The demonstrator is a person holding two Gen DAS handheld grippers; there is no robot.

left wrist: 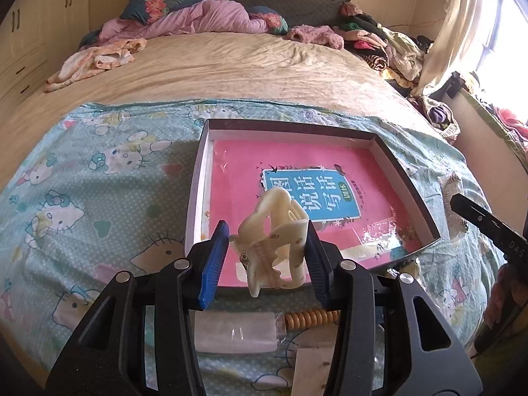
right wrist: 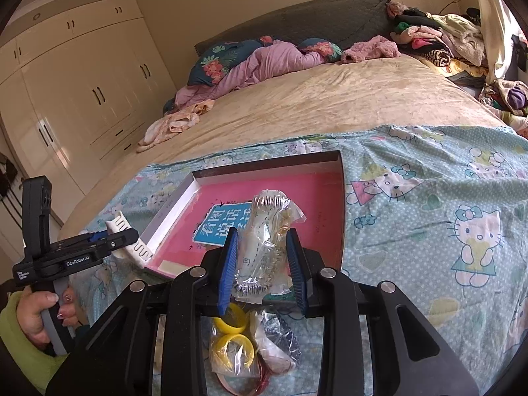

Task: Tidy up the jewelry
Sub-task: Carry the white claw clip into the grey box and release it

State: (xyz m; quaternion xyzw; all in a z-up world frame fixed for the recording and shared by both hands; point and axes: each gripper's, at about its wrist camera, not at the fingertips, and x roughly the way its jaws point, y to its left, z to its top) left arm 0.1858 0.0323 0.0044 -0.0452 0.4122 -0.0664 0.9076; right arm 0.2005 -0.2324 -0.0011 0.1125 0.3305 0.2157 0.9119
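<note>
A shallow box [left wrist: 202, 178] with a pink book as its floor lies on a Hello Kitty cloth [left wrist: 82, 198] on the bed. My left gripper [left wrist: 265, 260] is shut on a cream hair claw clip [left wrist: 277, 241], held over the box's near edge; it also shows in the right wrist view [right wrist: 132, 244]. My right gripper [right wrist: 264, 264] is shut on a clear bag of silver jewelry [right wrist: 267, 241], held above the box [right wrist: 171, 204].
Under the right gripper lie yellow bangles in a bag [right wrist: 232, 343], a small silver piece [right wrist: 280, 333] and a red ring [right wrist: 237, 386]. A wooden bead bracelet [left wrist: 310, 318] and a pale flat packet [left wrist: 234, 331] lie below the left gripper. Clothes pile at the bed's far right [left wrist: 379, 43].
</note>
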